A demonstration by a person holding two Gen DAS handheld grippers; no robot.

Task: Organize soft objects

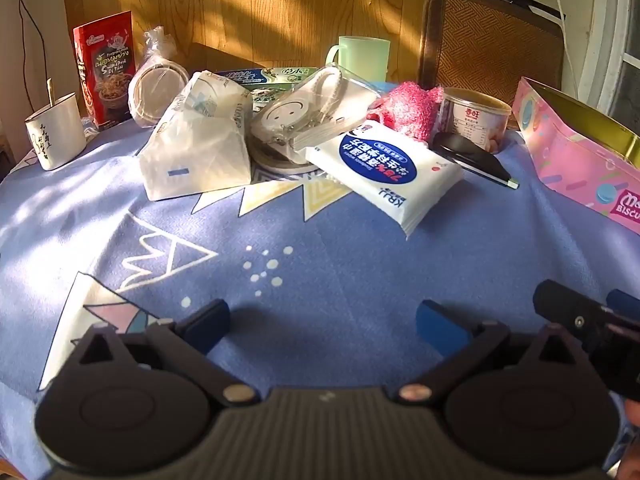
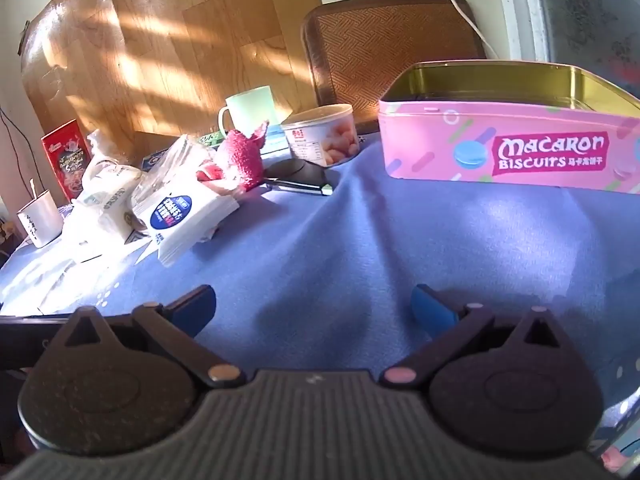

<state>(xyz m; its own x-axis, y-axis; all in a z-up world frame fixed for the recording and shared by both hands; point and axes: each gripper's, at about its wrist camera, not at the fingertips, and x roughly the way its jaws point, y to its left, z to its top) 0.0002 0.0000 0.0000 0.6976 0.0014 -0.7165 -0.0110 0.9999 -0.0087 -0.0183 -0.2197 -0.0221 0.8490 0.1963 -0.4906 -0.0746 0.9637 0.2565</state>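
A clutter of soft things lies at the back of the blue tablecloth (image 1: 320,280). A white tissue pack (image 1: 198,140) leans at the left. A white wipes packet with a blue oval label (image 1: 384,168) lies in front of a fuzzy pink cloth (image 1: 408,108). In the right wrist view I see the same wipes packet (image 2: 184,216), pink cloth (image 2: 242,156) and tissue pack (image 2: 108,200). An open pink biscuit tin (image 2: 508,148) stands at the right. My left gripper (image 1: 322,326) hangs open over bare cloth, well short of the pile. My right gripper (image 2: 314,306) is open too, with nothing between its fingers.
A white cup with a stick (image 1: 56,132), a red snack box (image 1: 106,68), a clear bag with a round white item (image 1: 304,116), a green mug (image 1: 362,58), a small snack tub (image 1: 474,118) and a black flat object (image 1: 474,156) crowd the back. A chair back (image 2: 384,40) stands behind.
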